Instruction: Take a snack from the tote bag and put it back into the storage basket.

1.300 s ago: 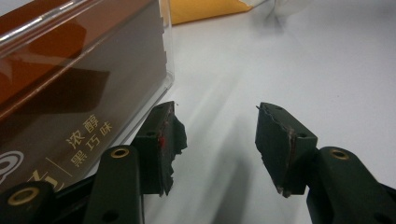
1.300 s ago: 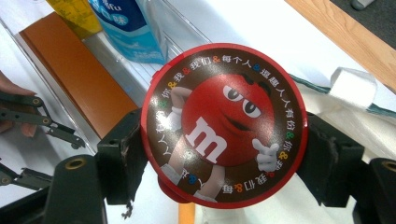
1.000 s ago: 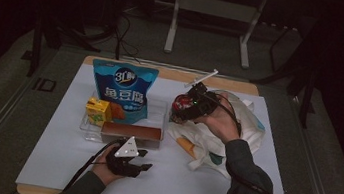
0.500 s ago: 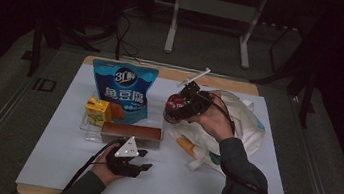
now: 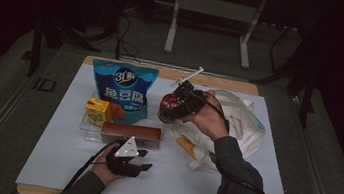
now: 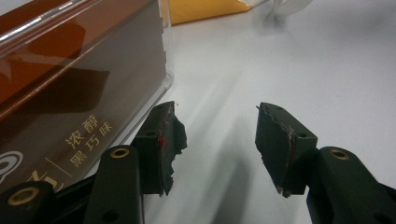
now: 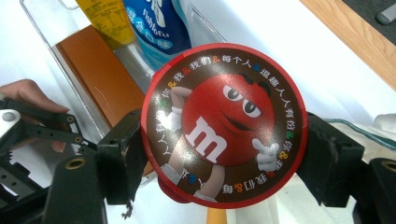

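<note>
Jaws clamp M&M's tin (image 7: 224, 123), red "m" label

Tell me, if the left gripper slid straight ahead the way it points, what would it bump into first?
Probably nothing soon: between the left gripper's open jaws lies bare white table cover. The brown box sits just beside its path, the yellow packet farther off.
</note>
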The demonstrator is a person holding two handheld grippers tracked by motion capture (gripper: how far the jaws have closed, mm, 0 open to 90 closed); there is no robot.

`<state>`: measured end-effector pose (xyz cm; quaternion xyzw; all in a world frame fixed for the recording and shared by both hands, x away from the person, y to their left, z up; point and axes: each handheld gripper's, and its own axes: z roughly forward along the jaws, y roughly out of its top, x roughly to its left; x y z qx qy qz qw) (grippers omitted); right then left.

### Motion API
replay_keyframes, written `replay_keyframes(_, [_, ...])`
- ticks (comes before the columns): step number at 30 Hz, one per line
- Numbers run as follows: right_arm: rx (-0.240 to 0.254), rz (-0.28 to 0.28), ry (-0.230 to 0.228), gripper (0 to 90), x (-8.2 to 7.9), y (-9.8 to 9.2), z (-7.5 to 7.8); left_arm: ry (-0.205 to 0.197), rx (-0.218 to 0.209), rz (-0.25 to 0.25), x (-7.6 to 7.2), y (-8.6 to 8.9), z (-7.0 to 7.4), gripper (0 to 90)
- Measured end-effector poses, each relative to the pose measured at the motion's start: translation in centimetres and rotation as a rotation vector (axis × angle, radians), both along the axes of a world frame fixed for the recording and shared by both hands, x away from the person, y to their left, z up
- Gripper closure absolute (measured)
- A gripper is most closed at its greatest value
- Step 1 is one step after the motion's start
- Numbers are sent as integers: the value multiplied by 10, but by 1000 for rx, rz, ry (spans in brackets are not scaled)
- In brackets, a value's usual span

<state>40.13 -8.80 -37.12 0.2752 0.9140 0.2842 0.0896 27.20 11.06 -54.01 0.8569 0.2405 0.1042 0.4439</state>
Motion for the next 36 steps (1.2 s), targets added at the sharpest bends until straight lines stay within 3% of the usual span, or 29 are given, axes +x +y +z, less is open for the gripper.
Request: replay_keyframes(36, [-10,46,18,258,1,37,-13,-1,2,-1,0,0,0,480])
